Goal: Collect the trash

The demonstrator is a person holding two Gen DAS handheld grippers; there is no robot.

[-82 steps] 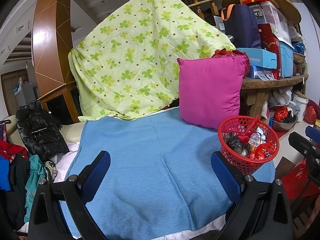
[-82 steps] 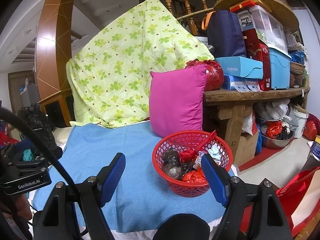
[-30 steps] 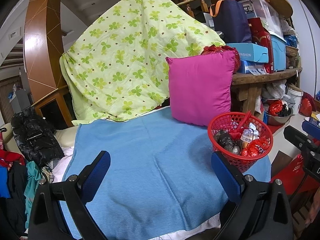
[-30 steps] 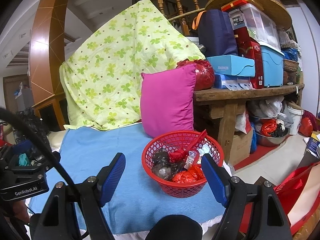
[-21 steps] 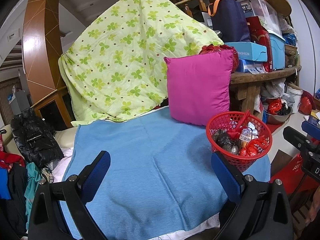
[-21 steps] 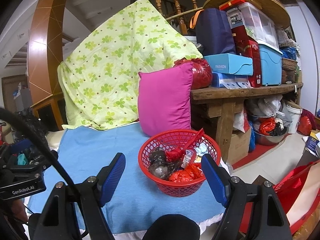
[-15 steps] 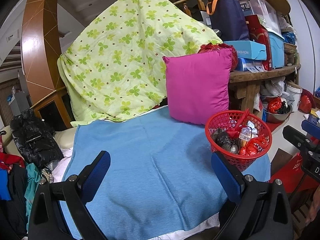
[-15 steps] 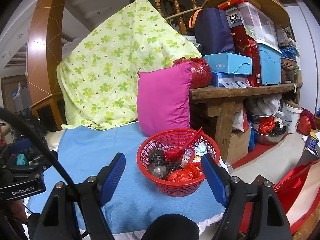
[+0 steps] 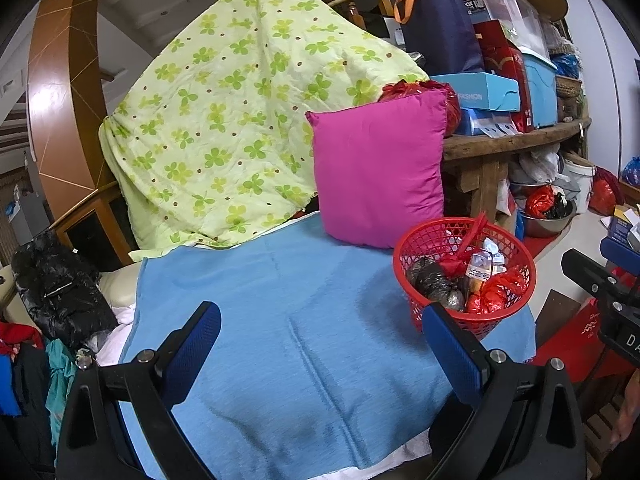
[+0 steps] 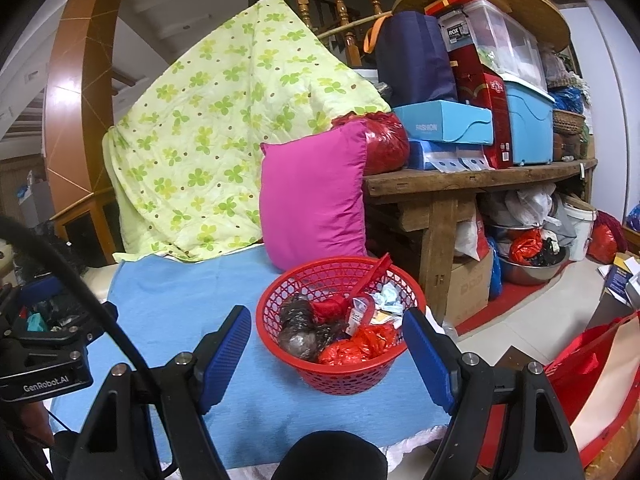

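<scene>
Blue blanket bears upright red basket; both grippers' fingers spread, empty.

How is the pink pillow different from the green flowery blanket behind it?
The pillow is plain pink, while the blanket is pale green with clover shapes and brown dots. The pillow is puffy and stands upright on the blue cloth; the blanket is thin and hangs draped over something hidden. The blanket also spreads much wider and higher than the pillow. Both are soft bedding, sitting side by side behind the red basket.
</scene>
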